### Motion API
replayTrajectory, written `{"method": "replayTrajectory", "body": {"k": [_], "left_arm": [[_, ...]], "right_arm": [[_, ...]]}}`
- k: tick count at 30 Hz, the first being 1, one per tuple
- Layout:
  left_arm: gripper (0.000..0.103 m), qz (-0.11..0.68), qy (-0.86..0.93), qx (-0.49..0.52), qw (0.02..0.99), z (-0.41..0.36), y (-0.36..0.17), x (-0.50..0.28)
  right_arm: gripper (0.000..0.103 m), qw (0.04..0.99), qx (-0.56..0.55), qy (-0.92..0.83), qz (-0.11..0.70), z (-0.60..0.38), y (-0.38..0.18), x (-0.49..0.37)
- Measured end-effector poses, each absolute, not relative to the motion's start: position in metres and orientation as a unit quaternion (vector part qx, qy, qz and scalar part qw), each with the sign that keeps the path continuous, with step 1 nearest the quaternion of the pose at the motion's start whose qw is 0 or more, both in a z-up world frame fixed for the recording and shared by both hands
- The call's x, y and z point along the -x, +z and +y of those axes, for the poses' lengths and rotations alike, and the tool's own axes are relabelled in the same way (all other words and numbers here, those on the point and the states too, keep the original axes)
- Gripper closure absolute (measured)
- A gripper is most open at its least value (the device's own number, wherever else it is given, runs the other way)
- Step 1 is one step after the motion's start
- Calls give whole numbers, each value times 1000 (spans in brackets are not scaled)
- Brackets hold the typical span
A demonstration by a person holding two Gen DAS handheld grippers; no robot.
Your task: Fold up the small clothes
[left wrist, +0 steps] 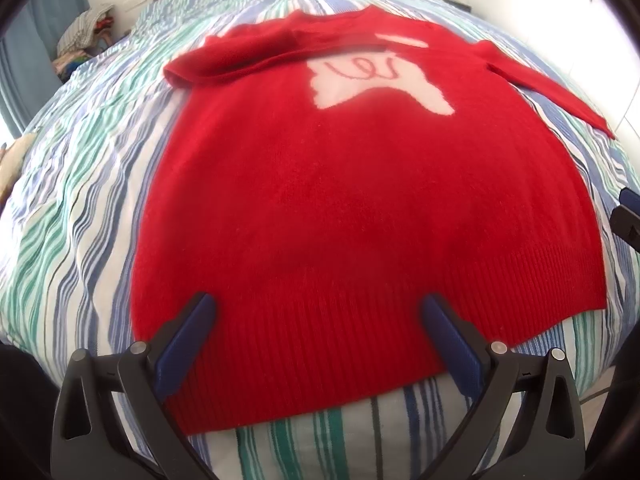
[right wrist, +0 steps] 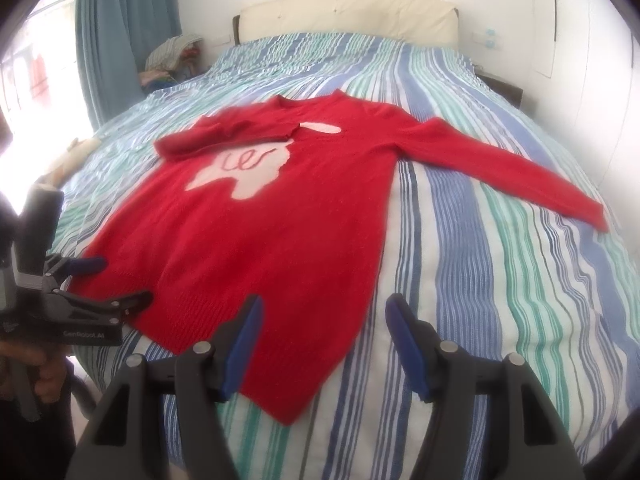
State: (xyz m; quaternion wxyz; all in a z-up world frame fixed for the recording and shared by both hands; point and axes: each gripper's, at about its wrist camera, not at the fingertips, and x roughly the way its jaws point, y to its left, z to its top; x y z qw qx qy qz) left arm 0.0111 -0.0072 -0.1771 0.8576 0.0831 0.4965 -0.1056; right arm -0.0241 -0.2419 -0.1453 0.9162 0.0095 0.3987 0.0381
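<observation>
The left gripper [right wrist: 120, 280], seen to the left of the right tool, has small white letters on its black side that read "GenRobot.AI". The red sweater [right wrist: 256, 240] ahead has a red curly squiggle on its pale patch; it cannot be read.

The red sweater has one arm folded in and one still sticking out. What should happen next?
Probably the right gripper, open and empty, should reach for the outstretched sleeve and fold it across the red sweater. The other sleeve already lies over the chest, so this one likely comes next.
</observation>
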Motion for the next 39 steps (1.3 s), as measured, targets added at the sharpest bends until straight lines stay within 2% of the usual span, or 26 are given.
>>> {"method": "replayTrajectory", "body": {"k": [39], "left_arm": [[0, 496, -103, -87, 858, -8, -178, -11]], "right_arm": [[40, 919, -3, 45, 392, -236, -143, 25]]}}
